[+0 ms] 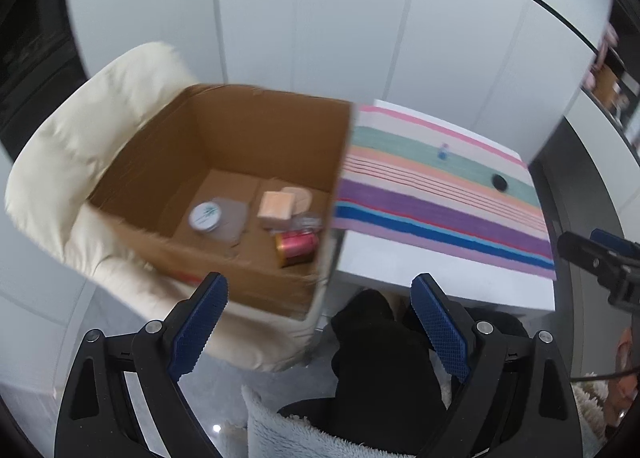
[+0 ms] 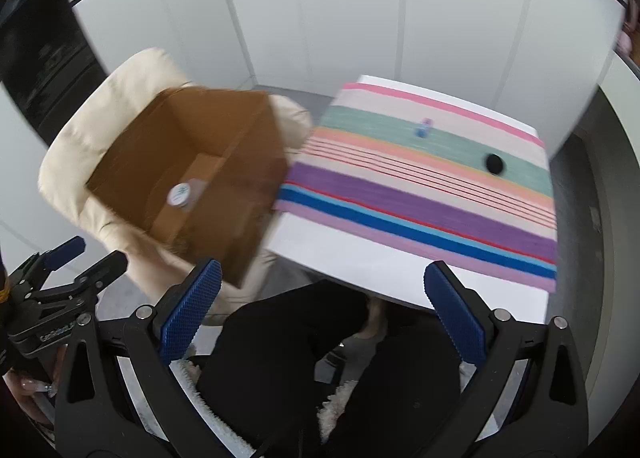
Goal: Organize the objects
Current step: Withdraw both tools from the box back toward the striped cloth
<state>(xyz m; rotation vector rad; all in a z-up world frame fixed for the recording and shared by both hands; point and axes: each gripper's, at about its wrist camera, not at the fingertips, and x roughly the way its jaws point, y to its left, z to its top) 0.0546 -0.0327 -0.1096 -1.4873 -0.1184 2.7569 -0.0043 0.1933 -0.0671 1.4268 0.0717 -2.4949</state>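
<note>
An open cardboard box (image 1: pixel 160 178) (image 2: pixel 256 194) rests on a cream cushioned chair (image 1: pixel 60 162) (image 2: pixel 80 146). Inside lie a round white-lidded tin (image 1: pixel 205 217) (image 2: pixel 179 194), a peach block (image 1: pixel 276 205), a red and gold can (image 1: pixel 296 247) and a clear item. On the striped cloth (image 1: pixel 440 214) (image 2: pixel 420 202) sit a small black round object (image 1: pixel 499 181) (image 2: pixel 494 164) and a tiny blue and pink piece (image 1: pixel 443 151) (image 2: pixel 423 128). My left gripper (image 1: pixel 320 322) hangs open in front of the box, holding nothing. My right gripper (image 2: pixel 320 314) is open and empty too, short of the table's near edge.
The white table (image 1: pixel 400 270) (image 2: pixel 340 258) stands right of the chair, against pale wall panels. A person's dark-trousered legs (image 1: pixel 380 358) (image 2: pixel 288 358) sit under the table's near edge. The right gripper's tip shows at the left view's right edge (image 1: pixel 600 254).
</note>
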